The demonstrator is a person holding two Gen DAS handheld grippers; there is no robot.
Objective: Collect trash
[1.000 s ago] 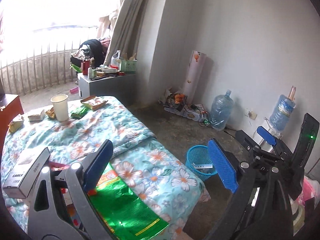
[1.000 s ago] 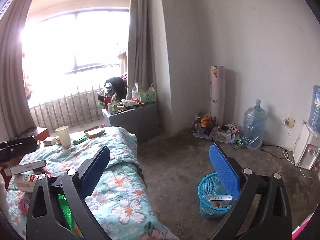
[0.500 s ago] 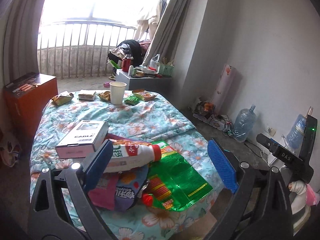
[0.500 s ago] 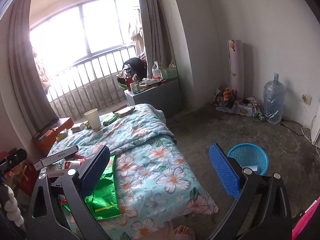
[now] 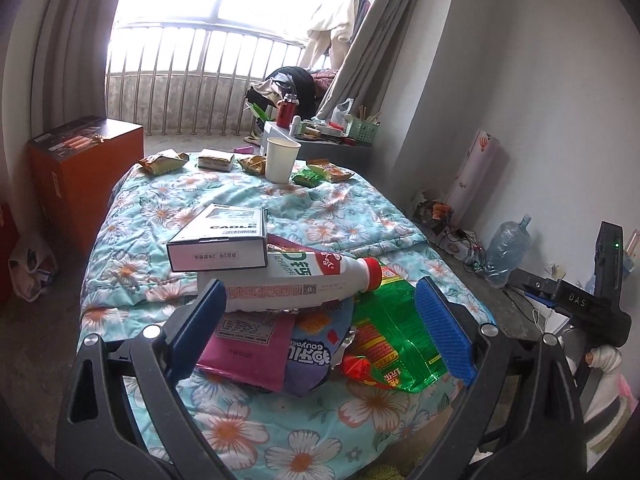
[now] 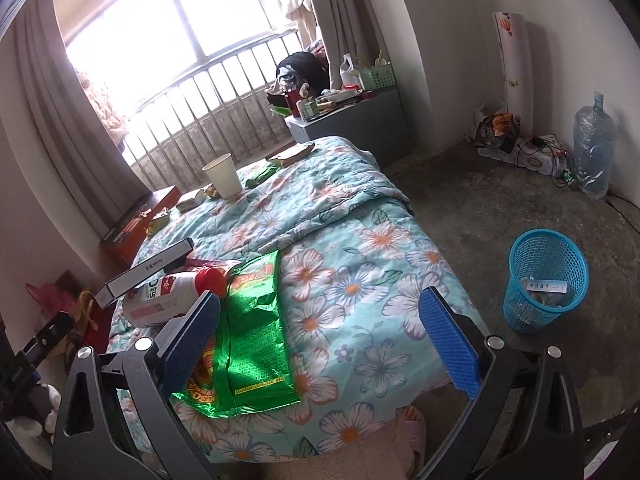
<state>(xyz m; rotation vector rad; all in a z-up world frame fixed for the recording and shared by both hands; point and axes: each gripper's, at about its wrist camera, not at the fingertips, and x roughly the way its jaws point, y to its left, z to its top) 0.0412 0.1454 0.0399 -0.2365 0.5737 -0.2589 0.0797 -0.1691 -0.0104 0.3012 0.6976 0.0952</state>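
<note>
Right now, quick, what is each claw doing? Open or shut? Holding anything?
Left claw: open, holding nothing, above the bottle.
Right claw: open, holding nothing, above the green bag.

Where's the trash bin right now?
The blue bin shows only in the right wrist view, standing on the bare floor to the right of the bed, ahead of the open right gripper, with some trash already inside.
</note>
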